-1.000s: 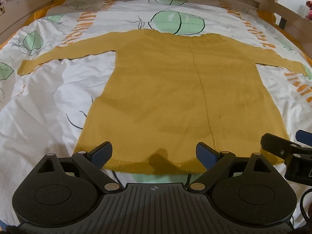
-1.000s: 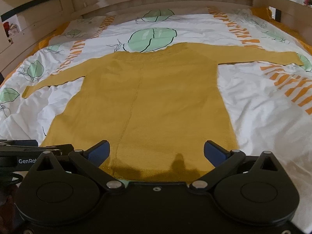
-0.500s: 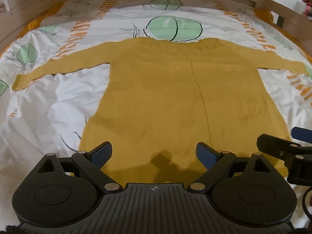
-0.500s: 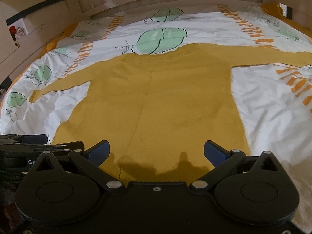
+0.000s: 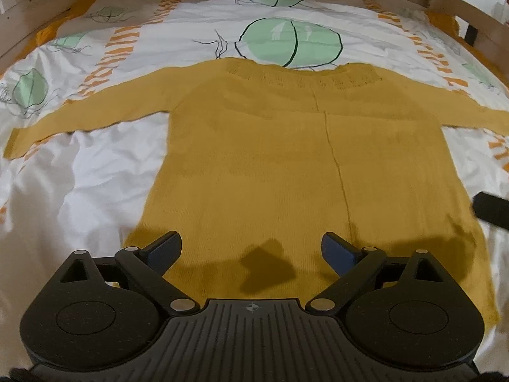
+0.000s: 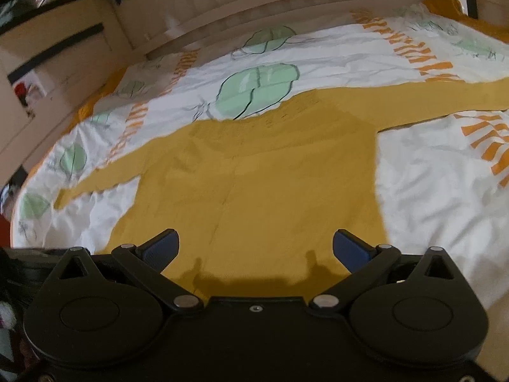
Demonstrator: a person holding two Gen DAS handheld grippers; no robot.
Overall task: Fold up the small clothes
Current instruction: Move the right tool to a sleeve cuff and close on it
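A mustard-yellow knit sweater lies flat on the bed, neck toward the headboard, both sleeves spread out sideways; it also shows in the right wrist view. My left gripper is open and empty, hovering over the sweater's lower hem. My right gripper is open and empty, also over the lower part of the sweater, tilted. A dark part of the right gripper shows at the right edge of the left wrist view.
The sweater rests on a white duvet printed with green leaves and orange stripes. A wooden headboard runs along the far side, with wooden rails at the sides. A cupboard wall stands to the left.
Both grippers have moved forward over the sweater, so the hem now lies under them. The right gripper has tilted and swung to the right. Both stay open.
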